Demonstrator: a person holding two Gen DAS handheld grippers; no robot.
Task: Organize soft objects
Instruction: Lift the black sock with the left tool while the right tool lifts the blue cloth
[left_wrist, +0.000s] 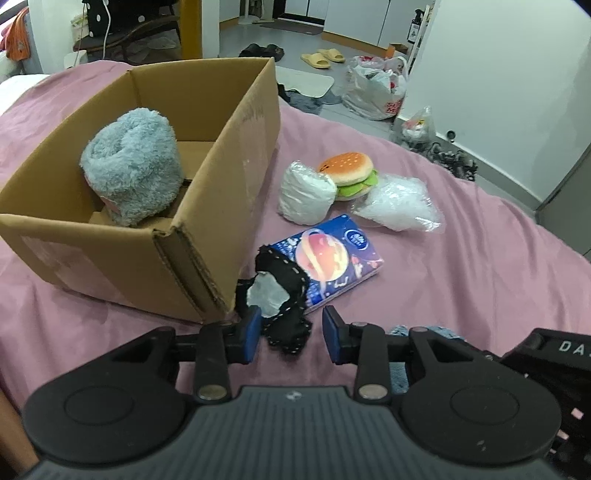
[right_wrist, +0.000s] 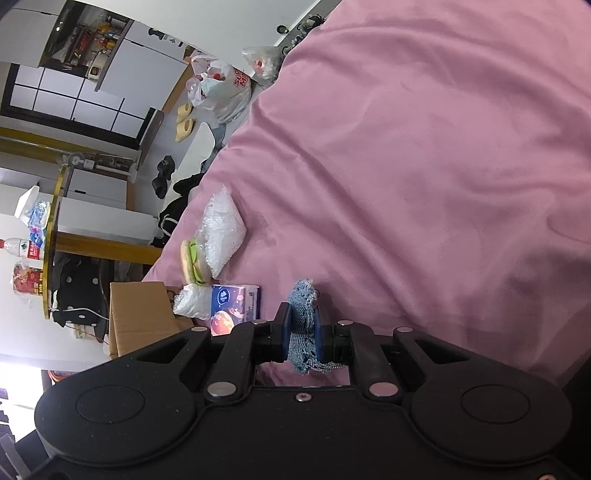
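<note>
An open cardboard box (left_wrist: 236, 155) stands on the pink bed and holds a fluffy grey plush (left_wrist: 133, 166). My left gripper (left_wrist: 290, 338) is open, its jaws on either side of a black stitched cloth piece (left_wrist: 284, 302) lying by the box corner. Beyond it lie a blue tissue pack (left_wrist: 332, 262), a white wrapped roll (left_wrist: 306, 192), a burger plush (left_wrist: 351, 173) and a clear plastic bag (left_wrist: 399, 203). My right gripper (right_wrist: 301, 328) is shut on a blue denim scrap (right_wrist: 303, 321). The tissue pack (right_wrist: 234, 304), burger plush (right_wrist: 192, 264) and box (right_wrist: 140, 314) show at the left of the right wrist view.
The pink bedspread (right_wrist: 424, 147) stretches wide to the right. Beyond the bed's far edge the floor holds plastic shopping bags (left_wrist: 376, 88), yellow slippers (left_wrist: 323, 57) and dark clothes. A white wall (left_wrist: 498, 74) stands at the right.
</note>
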